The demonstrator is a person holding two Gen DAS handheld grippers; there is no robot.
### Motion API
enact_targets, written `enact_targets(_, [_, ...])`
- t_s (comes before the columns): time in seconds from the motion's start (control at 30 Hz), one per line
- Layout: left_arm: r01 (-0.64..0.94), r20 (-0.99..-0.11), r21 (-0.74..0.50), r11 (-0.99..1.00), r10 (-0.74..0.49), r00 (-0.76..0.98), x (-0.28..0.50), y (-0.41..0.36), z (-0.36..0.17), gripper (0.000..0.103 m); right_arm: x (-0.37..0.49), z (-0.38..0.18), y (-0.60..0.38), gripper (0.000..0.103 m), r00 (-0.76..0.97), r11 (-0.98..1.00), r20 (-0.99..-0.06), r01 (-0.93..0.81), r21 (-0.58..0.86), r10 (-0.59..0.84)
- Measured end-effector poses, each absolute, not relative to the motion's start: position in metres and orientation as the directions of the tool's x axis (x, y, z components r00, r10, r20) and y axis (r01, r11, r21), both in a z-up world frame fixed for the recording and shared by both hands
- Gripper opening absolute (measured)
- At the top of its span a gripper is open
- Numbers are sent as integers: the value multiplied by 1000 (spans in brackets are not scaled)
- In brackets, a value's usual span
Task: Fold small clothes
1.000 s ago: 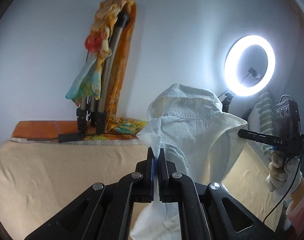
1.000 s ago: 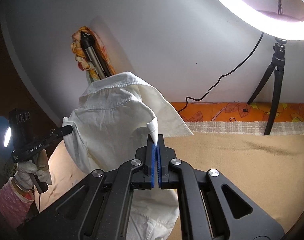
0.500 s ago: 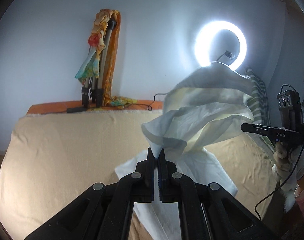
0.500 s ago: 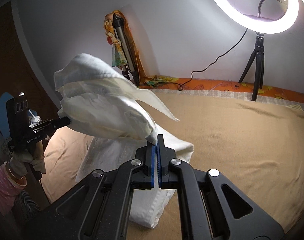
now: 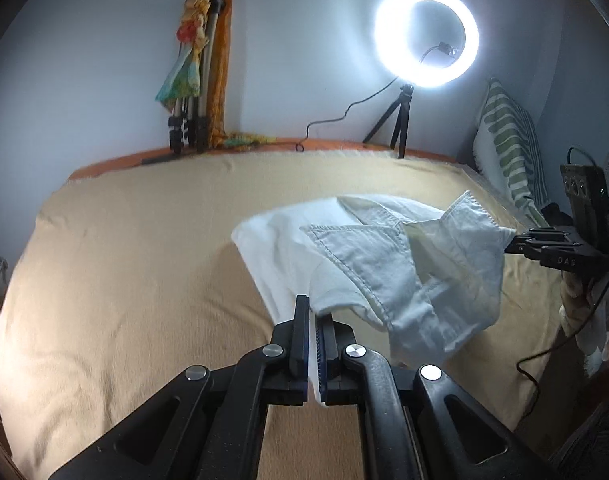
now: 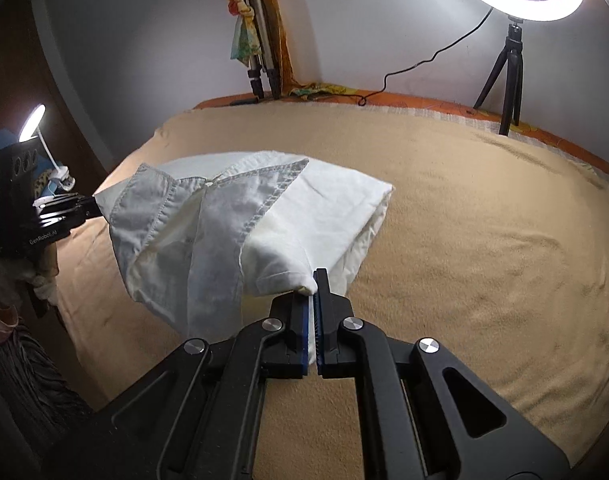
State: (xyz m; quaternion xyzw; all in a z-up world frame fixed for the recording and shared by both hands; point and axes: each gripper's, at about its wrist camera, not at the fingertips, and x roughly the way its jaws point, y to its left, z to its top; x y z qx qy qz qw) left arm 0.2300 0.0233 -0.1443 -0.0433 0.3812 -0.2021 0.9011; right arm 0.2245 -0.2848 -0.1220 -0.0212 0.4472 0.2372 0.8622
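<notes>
One white cotton shirt (image 5: 388, 264) over the tan blanket-covered bed (image 5: 144, 280)
Left tool (image 5: 313, 320) and right tool (image 6: 313, 300) each clench a shirt corner.

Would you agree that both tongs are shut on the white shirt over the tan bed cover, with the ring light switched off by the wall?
Not quite: the ring light is switched on, glowing brightly in the left wrist view. The rest holds: the left tongs and right tongs are both shut on the white shirt over the tan bed cover.
</notes>
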Motion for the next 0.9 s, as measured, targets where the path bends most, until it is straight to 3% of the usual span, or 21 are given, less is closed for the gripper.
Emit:
enact_targets(0.1, [300,-664,-292,908,-418,619,222,39,-145,4,214,-131,-295,3,481,904,-806,-402,147,345])
enact_targets(0.17, [253,-645,-372,893,-445,621,221,54,-143,14,210,-132,-310,3,480,914,-803,-361,186,353])
enact_targets(0.23, [196,-625,-458,867,-471,622,226,69,-144,32,209,-130,-328,4,479,917,-789,-299,266,385])
enact_targets(0.27, [168,-615,-509,844,-494,614,229,74,-146,33,209,-130,-337,7,473,908,-776,-261,329,417])
enact_targets(0.37, [68,-590,-667,742,-582,559,246,84,-163,35,213,-136,-360,49,451,826,-707,-146,545,545])
enact_targets(0.4, [44,-574,-708,705,-611,545,251,85,-170,36,215,-140,-362,51,449,797,-683,-125,590,576])
enact_targets(0.5, [-21,-531,-800,599,-692,490,263,81,-191,33,222,-159,-358,51,381,705,-634,-73,705,673])
enact_targets(0.73, [-44,-495,-842,537,-740,456,274,65,-202,6,233,-175,-336,51,334,587,-541,-45,809,772])
enact_targets(0.9, [-10,-498,-830,558,-731,467,276,58,-193,2,241,-183,-329,51,335,526,-490,-17,851,805])
